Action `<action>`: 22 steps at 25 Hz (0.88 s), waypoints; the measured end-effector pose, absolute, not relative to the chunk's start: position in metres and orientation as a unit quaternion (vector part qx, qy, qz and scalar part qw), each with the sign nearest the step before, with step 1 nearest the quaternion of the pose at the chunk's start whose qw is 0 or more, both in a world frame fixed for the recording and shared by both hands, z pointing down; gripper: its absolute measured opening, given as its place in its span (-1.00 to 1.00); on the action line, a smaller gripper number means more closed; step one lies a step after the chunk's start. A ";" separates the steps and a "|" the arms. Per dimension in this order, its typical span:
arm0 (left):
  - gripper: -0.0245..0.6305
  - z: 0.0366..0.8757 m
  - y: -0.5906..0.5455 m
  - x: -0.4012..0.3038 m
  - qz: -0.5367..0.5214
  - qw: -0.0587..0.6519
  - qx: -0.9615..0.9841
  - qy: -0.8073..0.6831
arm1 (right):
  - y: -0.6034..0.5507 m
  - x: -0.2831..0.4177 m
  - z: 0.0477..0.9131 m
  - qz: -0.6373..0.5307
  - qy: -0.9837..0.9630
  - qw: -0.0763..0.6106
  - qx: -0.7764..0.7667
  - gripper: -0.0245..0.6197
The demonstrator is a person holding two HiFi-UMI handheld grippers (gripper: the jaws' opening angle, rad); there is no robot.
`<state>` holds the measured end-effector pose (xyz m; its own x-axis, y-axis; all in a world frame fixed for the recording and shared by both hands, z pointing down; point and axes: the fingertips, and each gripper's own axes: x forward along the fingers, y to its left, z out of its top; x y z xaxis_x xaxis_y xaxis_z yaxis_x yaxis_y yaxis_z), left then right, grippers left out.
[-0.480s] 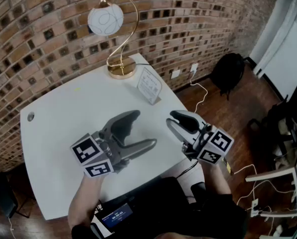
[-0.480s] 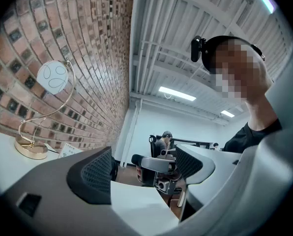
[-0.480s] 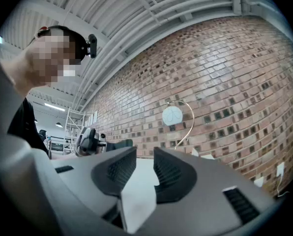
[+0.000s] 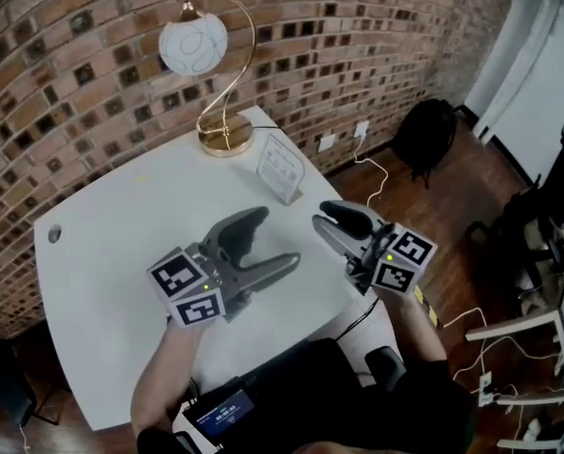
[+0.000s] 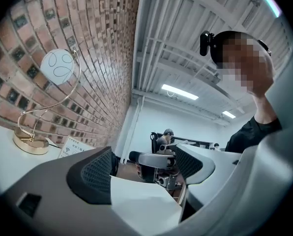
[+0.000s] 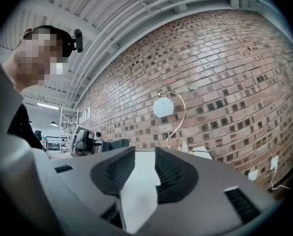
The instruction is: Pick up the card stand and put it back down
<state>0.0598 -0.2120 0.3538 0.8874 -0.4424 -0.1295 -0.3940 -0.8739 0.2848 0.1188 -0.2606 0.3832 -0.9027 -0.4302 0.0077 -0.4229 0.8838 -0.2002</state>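
Note:
The white card stand (image 4: 280, 168) stands upright near the far right edge of the white table (image 4: 121, 225), beside the lamp's gold base (image 4: 226, 138). My left gripper (image 4: 269, 242) hovers over the table's near part, open and empty, its jaws aimed right. My right gripper (image 4: 324, 223) hangs at the table's right edge, open, nothing between its pads, a short way nearer me than the stand. In the left gripper view the stand (image 5: 75, 147) shows low at left, beyond the gripper (image 5: 144, 167). In the right gripper view the gripper (image 6: 142, 170) faces the lamp, the stand (image 6: 201, 152) to its right.
A gold lamp with a white globe (image 4: 193, 42) stands at the table's far edge against the brick wall. A black bag (image 4: 433, 132) and white cables (image 4: 386, 180) lie on the wooden floor right of the table. White chair frames (image 4: 519, 334) stand at far right.
Both grippers have shifted slightly: the left one a little to the right, the right one a little farther from me. The jaws stand as wide as before.

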 end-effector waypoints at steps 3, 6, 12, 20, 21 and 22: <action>0.29 0.355 -0.216 0.060 -0.089 0.126 0.964 -0.217 | -0.268 0.116 0.391 -0.104 0.969 0.008 -0.223 -0.42; 0.29 0.355 -0.221 0.061 -0.089 0.129 0.964 -0.215 | -0.276 0.114 0.397 -0.108 0.968 -0.003 -0.228 -0.40; 0.29 0.361 -0.229 0.066 -0.082 0.143 0.963 -0.213 | -0.294 0.116 0.410 -0.119 0.962 -0.020 -0.247 -0.38; 0.29 0.361 -0.234 0.063 -0.088 0.151 0.961 -0.214 | -0.316 0.117 0.427 -0.136 0.953 -0.036 -0.269 -0.38; 0.29 0.361 -0.234 0.063 -0.089 0.151 0.961 -0.214 | -0.319 0.116 0.429 -0.137 0.952 -0.040 -0.270 -0.38; 0.29 0.362 -0.235 0.063 -0.090 0.152 0.961 -0.214 | -0.321 0.114 0.431 -0.137 0.952 -0.043 -0.271 -0.38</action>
